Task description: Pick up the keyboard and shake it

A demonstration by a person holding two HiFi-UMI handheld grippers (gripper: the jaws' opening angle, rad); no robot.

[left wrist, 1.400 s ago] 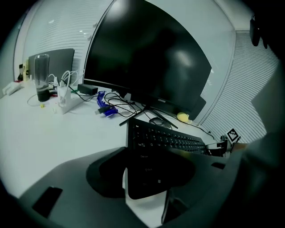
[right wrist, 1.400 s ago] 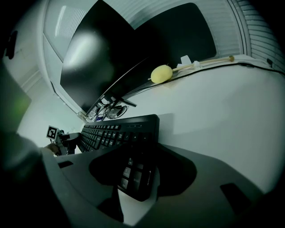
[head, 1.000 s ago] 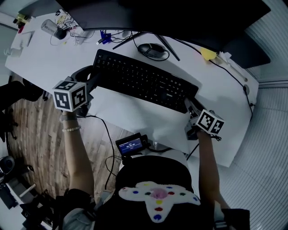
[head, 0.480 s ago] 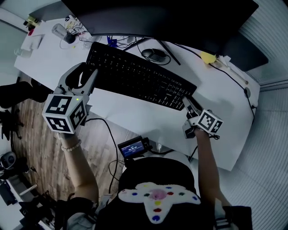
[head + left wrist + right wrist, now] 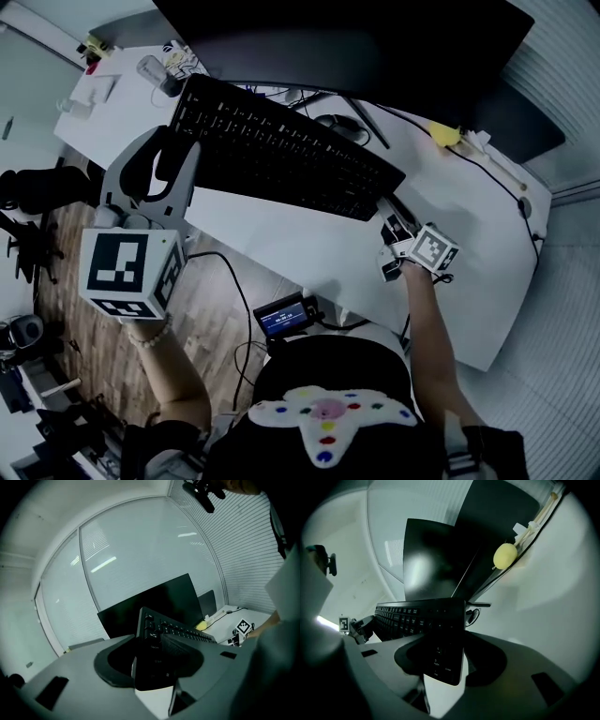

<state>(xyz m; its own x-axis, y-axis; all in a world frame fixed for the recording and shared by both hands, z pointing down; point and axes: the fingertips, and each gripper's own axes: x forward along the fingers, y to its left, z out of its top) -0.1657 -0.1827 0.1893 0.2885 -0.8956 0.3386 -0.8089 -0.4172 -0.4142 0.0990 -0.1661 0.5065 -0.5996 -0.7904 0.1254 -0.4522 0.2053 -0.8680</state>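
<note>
The black keyboard (image 5: 281, 150) is off the white desk (image 5: 291, 239) and tilted, its left end higher than its right. My left gripper (image 5: 174, 150) has that left end between its jaws, which are closing on it; the left gripper view shows the keyboard's end (image 5: 176, 631) wedged in my left gripper (image 5: 157, 665). My right gripper (image 5: 389, 227) is shut on the right end, low near the desk. In the right gripper view the number-pad end (image 5: 440, 653) sits between the jaws of my right gripper (image 5: 443, 667).
A dark monitor (image 5: 356, 47) stands behind the keyboard, with a mouse (image 5: 339, 123) and cables under it. A yellow ball (image 5: 447, 136) lies at the back right. Small items (image 5: 155, 70) crowd the back left corner. A small screen device (image 5: 286, 317) hangs at the desk's front edge.
The left gripper has risen toward the camera, lifting the keyboard's left end off the desk. The right gripper has stayed nearly in place, holding the right end.
</note>
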